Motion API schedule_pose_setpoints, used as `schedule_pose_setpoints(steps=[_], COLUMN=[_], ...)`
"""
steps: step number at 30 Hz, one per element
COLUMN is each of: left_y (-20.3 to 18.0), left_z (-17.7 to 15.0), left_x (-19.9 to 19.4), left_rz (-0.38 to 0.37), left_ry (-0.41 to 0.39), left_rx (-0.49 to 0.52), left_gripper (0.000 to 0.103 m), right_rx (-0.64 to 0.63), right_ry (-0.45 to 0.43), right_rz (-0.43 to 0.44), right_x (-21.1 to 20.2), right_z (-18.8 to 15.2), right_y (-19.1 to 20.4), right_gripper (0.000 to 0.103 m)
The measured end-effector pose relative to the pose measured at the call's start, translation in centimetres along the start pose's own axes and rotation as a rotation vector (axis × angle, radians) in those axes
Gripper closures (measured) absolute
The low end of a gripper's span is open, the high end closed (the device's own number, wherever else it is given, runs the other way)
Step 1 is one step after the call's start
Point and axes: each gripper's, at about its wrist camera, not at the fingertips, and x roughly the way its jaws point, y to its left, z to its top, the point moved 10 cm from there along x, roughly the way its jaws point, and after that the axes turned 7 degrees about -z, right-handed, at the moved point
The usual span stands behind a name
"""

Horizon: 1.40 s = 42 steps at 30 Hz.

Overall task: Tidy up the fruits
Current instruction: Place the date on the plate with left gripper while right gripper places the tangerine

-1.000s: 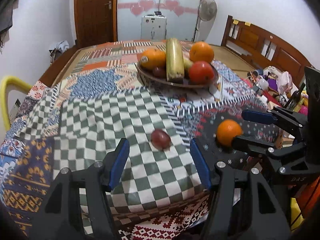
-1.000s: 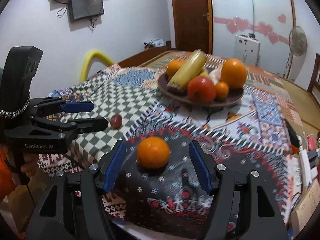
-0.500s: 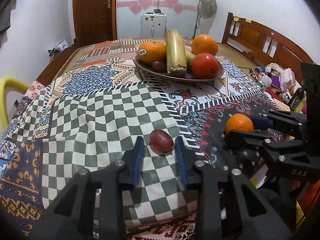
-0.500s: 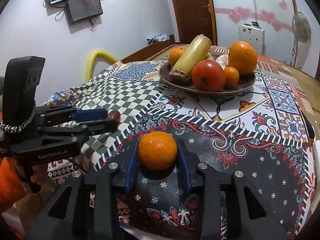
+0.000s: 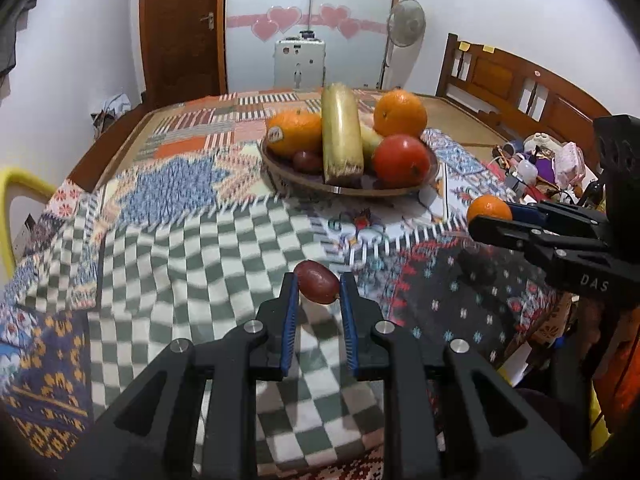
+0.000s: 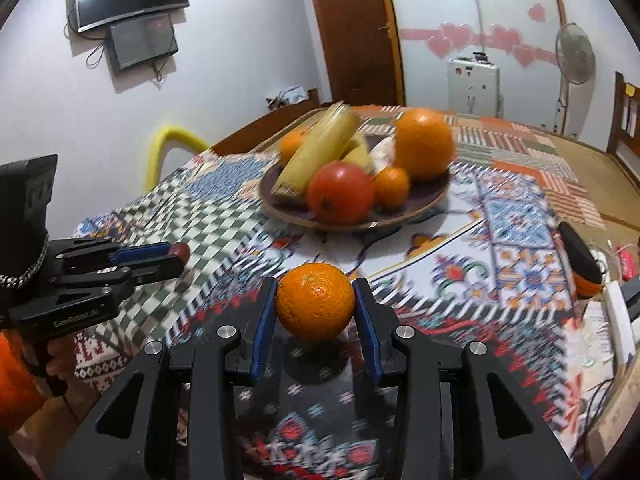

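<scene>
My left gripper (image 5: 318, 286) is shut on a small dark red fruit (image 5: 317, 287) and holds it just above the checked part of the tablecloth. My right gripper (image 6: 315, 300) is shut on a small orange (image 6: 315, 301), lifted above the dark patterned cloth. That orange also shows in the left wrist view (image 5: 489, 209), and the red fruit in the right wrist view (image 6: 181, 251). A brown fruit plate (image 5: 348, 188) stands farther back, holding oranges, a red tomato, a long yellow-green fruit and a dark red fruit. It shows in the right wrist view too (image 6: 420, 206).
A patchwork tablecloth (image 5: 168, 216) covers the round table. A yellow chair back (image 5: 16, 192) stands at the left edge. Clutter (image 5: 548, 160) and a wooden bed frame (image 5: 516, 80) lie to the right. An orange-and-black object (image 6: 580, 260) lies near the table's right edge.
Both grippers closed from open onto their fruits, the left on the red fruit and the right on the orange. Both have lifted them and moved toward the plate.
</scene>
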Motion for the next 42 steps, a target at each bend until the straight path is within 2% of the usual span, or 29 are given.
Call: schedule_pose_setpoints(steps=[7, 15, 26, 32, 42], left_y=[0.1, 0.6, 1.3, 1.7, 2.1], left_z=[3.8, 7.0, 8.2, 8.7, 8.4], left_x=[0.0, 1.5, 5.7, 6.9, 7.7], left_rz=[0.004, 0.016, 0.016, 0.018, 0.026], left_ry=[-0.067, -0.090, -0.034, -0.023, -0.007], left_rx=[0.019, 0.036, 0.039, 0.038, 0.023], left_gripper=[0.083, 0.083, 0.083, 0.083, 0.081], right_rx=[0.000, -0.008, -0.066, -0.111, -0.115], right_ry=[-0.067, -0.105, -0.064, -0.042, -0.016], right_rz=[-0.058, -0.104, -0.058, -0.073, -0.075], right_x=[-0.5, 0.3, 4.2, 5.5, 6.4], right_z=[2.9, 5.7, 7.8, 8.0, 7.7], right_y=[-2.4, -4.9, -3.3, -2.7, -2.8], right_gripper=[0.068, 0.068, 0.068, 0.068, 0.068])
